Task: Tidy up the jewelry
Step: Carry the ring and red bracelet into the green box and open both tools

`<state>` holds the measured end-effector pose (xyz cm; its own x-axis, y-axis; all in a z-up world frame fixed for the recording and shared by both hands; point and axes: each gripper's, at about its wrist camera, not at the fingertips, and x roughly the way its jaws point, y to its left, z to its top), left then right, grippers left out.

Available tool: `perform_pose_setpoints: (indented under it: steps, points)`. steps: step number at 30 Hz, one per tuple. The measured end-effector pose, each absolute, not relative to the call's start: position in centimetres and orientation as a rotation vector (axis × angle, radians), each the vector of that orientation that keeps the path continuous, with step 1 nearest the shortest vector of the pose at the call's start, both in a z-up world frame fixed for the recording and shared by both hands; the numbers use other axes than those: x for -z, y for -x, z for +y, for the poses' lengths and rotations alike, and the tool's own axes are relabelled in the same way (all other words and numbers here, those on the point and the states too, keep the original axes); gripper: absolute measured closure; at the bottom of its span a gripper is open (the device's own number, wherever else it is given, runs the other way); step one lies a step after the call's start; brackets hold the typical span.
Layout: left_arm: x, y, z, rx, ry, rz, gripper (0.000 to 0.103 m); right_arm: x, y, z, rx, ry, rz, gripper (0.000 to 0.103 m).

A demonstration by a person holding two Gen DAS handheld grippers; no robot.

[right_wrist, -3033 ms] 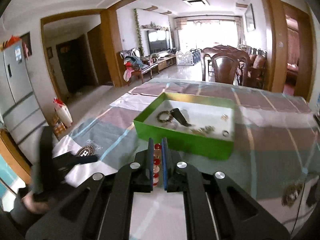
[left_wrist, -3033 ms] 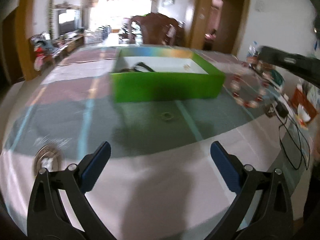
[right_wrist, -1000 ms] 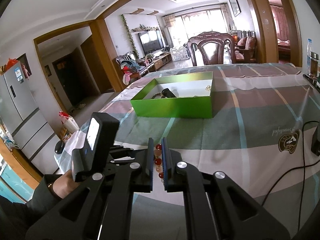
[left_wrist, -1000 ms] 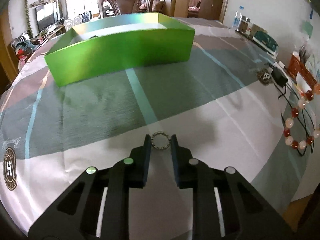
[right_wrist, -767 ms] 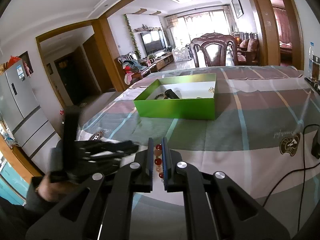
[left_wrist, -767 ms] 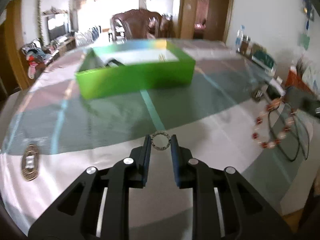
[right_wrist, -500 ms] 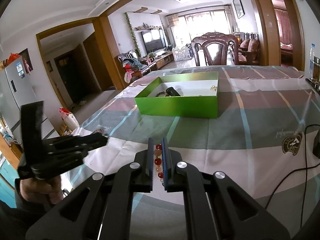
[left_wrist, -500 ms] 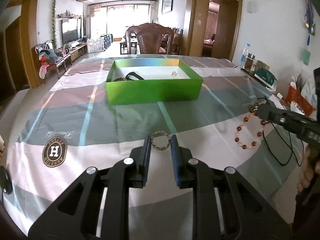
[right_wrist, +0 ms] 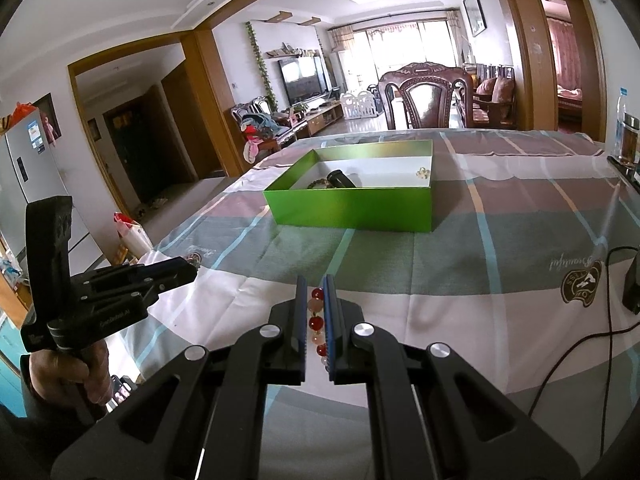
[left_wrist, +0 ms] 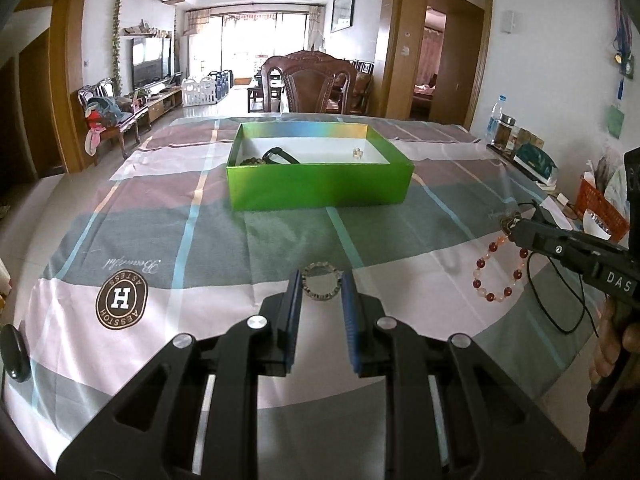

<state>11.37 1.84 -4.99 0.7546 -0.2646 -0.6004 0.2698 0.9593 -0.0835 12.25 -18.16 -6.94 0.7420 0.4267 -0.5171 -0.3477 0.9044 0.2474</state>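
Our left gripper (left_wrist: 321,285) is clamped on a small beaded ring bracelet (left_wrist: 321,287), which stands upright between the blue pads (left_wrist: 295,300), lifted above the checked tablecloth (left_wrist: 200,248) on the near side of the green box (left_wrist: 320,189). Our right gripper (right_wrist: 315,294) pinches a red-and-pale bead bracelet (right_wrist: 316,322) edge-on between its nearly closed fingers, also held short of the green box (right_wrist: 352,210). From the left wrist we see that same bracelet (left_wrist: 498,274) hanging as a full loop off the right gripper's tip (left_wrist: 514,226), to the right of the box and nearer us. From the right wrist, the left gripper (right_wrist: 191,267) shows to the left of the box, its ring barely visible. Inside the box lie a black band (left_wrist: 280,155), a dark beaded bracelet (left_wrist: 251,160) and a small gold piece (left_wrist: 357,153).
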Motion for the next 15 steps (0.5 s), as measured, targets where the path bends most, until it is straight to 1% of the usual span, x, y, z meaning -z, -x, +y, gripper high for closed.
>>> perform_pose_setpoints:
  steps: [15]
  points:
    - [5.04, -11.67, 1.84, 0.302, -0.003, 0.666, 0.083, 6.85, -12.19, -18.39, -0.422, -0.141, 0.606, 0.095]
